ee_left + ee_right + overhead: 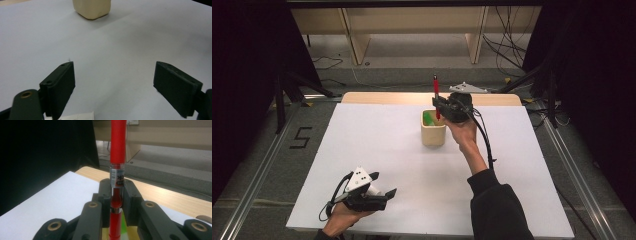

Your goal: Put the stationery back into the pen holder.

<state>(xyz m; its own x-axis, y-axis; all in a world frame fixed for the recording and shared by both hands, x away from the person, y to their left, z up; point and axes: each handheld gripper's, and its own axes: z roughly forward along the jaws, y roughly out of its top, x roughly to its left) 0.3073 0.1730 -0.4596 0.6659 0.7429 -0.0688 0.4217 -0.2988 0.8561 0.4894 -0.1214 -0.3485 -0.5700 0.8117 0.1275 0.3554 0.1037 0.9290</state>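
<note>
Red marker (436, 95), clamped upright in the right gripper (440, 106) above the beige cup (433, 134) at frame centre (green item already inside), judged not yet deposited; left gripper (113, 87) held apart, empty, lower left.

A white sheet (387, 165) is covering the wooden table (377, 98). Grey carpet (412, 75) is stretching toward twelve o'clock, where pale wooden furniture (412, 25) is standing. Black curtains (242, 60) are hanging at nine and three o'clock.

Hand-held gripper (116, 195) clamps red pen (117, 142) (upright).
</note>
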